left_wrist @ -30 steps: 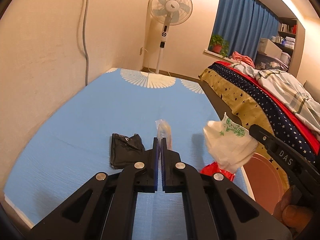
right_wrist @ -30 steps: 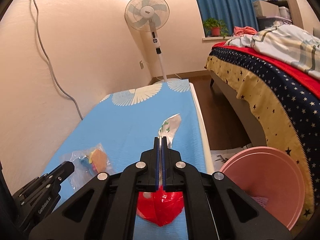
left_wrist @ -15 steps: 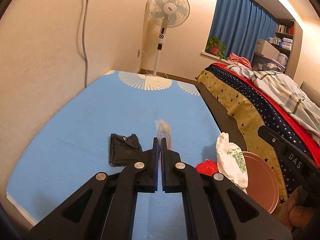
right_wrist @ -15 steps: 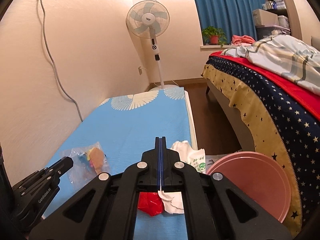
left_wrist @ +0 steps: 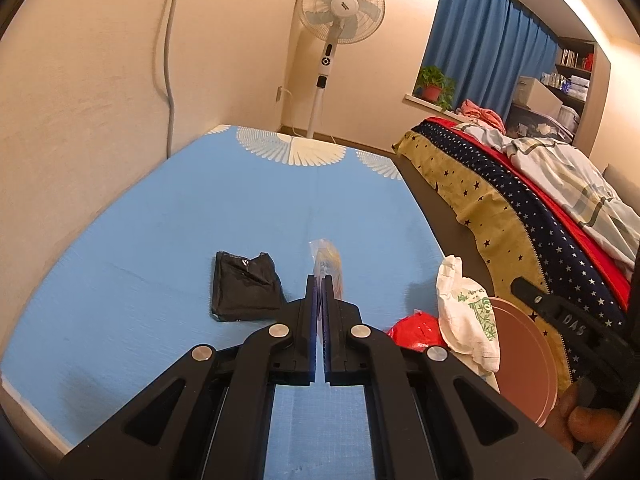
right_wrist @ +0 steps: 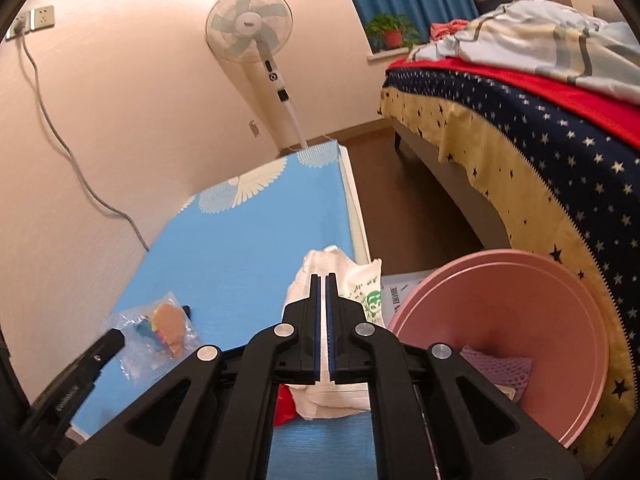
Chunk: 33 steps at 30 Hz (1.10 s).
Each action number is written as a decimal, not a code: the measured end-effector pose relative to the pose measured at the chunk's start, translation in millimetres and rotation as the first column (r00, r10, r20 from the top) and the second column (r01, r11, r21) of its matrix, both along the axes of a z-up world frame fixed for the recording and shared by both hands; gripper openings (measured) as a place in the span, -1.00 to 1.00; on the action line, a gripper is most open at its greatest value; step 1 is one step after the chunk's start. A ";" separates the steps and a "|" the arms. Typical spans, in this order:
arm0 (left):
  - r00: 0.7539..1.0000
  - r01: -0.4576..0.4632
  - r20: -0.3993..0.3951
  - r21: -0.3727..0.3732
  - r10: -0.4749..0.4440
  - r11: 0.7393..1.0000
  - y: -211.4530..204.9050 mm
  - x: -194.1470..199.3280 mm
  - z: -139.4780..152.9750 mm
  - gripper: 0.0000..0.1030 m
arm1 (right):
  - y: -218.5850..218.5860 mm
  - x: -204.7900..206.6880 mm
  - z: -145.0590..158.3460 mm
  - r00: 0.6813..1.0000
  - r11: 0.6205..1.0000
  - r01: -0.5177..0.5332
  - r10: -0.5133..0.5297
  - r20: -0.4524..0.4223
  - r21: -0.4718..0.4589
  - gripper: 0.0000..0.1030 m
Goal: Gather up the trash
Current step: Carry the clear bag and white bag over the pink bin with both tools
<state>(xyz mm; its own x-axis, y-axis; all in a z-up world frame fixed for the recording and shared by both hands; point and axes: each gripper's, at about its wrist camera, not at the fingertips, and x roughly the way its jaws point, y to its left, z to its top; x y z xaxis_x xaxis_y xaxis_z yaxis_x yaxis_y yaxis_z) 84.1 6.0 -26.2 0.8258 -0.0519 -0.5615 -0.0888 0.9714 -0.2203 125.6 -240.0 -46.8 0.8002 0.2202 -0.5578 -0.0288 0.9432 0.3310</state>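
Early going — only a purple mesh scrap (right_wrist: pixel 496 364) is sitting in the pink plastic basin (right_wrist: pixel 560 320) beside the blue mat (left_wrist: pixel 200 208).

Right gripper (right_wrist: pixel 322 280), jaws nearly together, looks to be pinching the crumpled white plastic bag with green print (right_wrist: pixel 360 284) at the mat's edge, just beside the basin.

Left gripper (left_wrist: pixel 319 280), jaws pressed together, is nipping the clear crinkly wrapper with yellow contents (left_wrist: pixel 326 258).

Still waiting on the mat: glossy red bag (left_wrist: pixel 416 330), matte black folded bag (left_wrist: pixel 244 290) — all thin, limp film.
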 end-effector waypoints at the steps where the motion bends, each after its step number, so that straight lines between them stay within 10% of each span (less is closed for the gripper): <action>1: 1.000 0.000 -0.002 -0.002 0.000 1.000 0.3 0.7 -0.6 -0.96 | -0.7 2.0 -4.4 1.000 1.000 0.007 -0.007 -0.012 0.003 -0.90; 5: 1.000 0.002 -0.010 -0.013 -0.002 1.000 1.3 5.5 -4.1 -0.96 | -8.8 6.0 -16.8 0.997 0.998 0.061 -0.061 -0.048 0.008 -0.19; 17: 0.999 0.011 -0.031 -0.025 -0.012 1.000 -1.4 15.4 -13.1 -0.96 | -11.8 29.3 -44.3 0.988 0.998 0.058 -0.056 -0.141 0.005 -0.19; 24: 0.999 0.010 -0.038 -0.022 -0.011 1.000 -1.3 19.0 -15.9 -0.96 | -6.0 32.3 -46.4 0.988 0.999 0.036 -0.038 -0.148 -0.018 -0.81; 33: 0.999 0.014 -0.032 -0.015 -0.015 1.000 -3.8 17.6 -13.9 -0.96 | -0.3 21.1 -26.1 0.997 0.999 0.002 -0.005 -0.076 -0.033 -0.95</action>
